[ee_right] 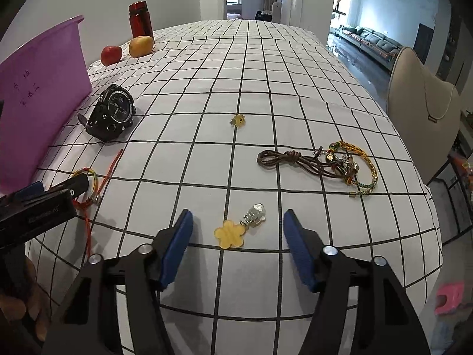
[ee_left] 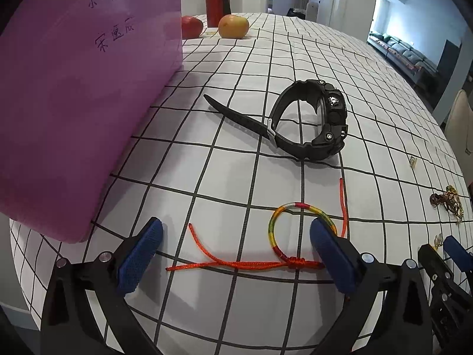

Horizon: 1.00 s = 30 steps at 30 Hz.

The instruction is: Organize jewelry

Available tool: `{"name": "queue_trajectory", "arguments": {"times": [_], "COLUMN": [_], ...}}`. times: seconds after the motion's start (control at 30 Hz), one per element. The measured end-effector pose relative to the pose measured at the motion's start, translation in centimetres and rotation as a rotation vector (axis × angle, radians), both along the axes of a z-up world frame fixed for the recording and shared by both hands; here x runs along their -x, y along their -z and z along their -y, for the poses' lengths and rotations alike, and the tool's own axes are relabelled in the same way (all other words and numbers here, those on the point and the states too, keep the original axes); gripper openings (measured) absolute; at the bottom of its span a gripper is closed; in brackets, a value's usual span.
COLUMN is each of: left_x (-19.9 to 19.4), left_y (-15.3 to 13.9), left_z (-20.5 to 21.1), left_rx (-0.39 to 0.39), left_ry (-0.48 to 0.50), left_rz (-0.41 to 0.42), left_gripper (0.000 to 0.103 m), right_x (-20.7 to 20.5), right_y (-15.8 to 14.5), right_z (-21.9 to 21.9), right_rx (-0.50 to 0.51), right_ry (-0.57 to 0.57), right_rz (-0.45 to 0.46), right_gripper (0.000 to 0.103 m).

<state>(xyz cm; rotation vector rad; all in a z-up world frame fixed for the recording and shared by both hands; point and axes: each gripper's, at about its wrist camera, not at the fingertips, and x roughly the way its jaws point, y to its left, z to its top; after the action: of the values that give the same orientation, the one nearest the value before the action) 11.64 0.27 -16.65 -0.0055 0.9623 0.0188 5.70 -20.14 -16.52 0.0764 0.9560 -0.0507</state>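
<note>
White tablecloth (ee_right: 295, 94) with a black grid. Purple box (ee_left: 74, 103) with dark handwriting. Black watch (ee_left: 313, 121). Red cord (ee_left: 242, 263) bearing a rainbow-striped loop. Translucent yellow flower charm (ee_right: 231, 233). Brown cords (ee_right: 295, 159). Red bottle (ee_right: 140, 19). Blue gripper pads (ee_right: 177, 248).

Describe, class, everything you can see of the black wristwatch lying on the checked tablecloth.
The black wristwatch is a chunky sports model, apparently of plastic or resin, with small metal screws on its case. Its round dark dial, seen from the right wrist camera, has pale markings. It rests on its side on the checked tablecloth, strap buckled into a loop, the loose tail stretching toward the purple bin. Nothing but the cloth touches it; the red cord bracelet lies apart, nearer the camera.
</note>
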Motion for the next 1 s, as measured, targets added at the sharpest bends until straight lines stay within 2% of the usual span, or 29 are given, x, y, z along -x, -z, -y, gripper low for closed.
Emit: {"name": "queue_trajectory", "arguments": {"times": [0.2, 0.33, 0.37, 0.4, 0.53, 0.57, 0.7, 0.77, 1.0], "left_x": [0.5, 1.3, 1.6, 1.7, 2.1, 2.2, 2.7, 2.9, 4.3], "left_y": [-0.2, -0.5, -0.5, -0.6, -0.6, -0.6, -0.6, -0.7, -1.4], "left_z": [0.5, 0.9, 1.1, 1.2, 1.6, 1.6, 1.7, 1.3, 1.4], "left_rx": [0.002, 0.000, 0.001, 0.003, 0.020, 0.028, 0.026, 0.066, 0.126], "left_ry": [0.040, 0.076, 0.090, 0.098, 0.125, 0.131, 0.136, 0.133, 0.139], "left_rz": [0.025, 0.050, 0.056, 0.058, 0.070, 0.071, 0.073, 0.059, 0.023], "left_gripper": [0.081, 0.055, 0.047, 0.044, 0.010, 0.005, 0.004, 0.004, 0.004], "right_x": [-0.1, 0.0, 0.0, 0.0, 0.2, 0.2, 0.6, 0.9, 1.9], "right_y": [-0.1, -0.1, -0.1, -0.2, -0.2, -0.2, -0.3, -0.3, -1.3], "right_z": [-1.1, -1.4, -1.5, -1.6, -1.6, -1.6, -1.4, -1.2, -0.7], "right_rx": [0.012, 0.012, 0.013, 0.013, -0.001, -0.001, -0.012, -0.031, -0.068], "right_ry": [-0.023, -0.037, -0.042, -0.047, -0.061, -0.065, -0.074, -0.073, -0.097], "right_rz": [0.011, 0.018, 0.020, 0.021, 0.032, 0.034, 0.034, 0.034, 0.042], "right_gripper": [0.037, 0.030, 0.025, 0.020, 0.019, 0.019, 0.019, 0.019, 0.019]}}
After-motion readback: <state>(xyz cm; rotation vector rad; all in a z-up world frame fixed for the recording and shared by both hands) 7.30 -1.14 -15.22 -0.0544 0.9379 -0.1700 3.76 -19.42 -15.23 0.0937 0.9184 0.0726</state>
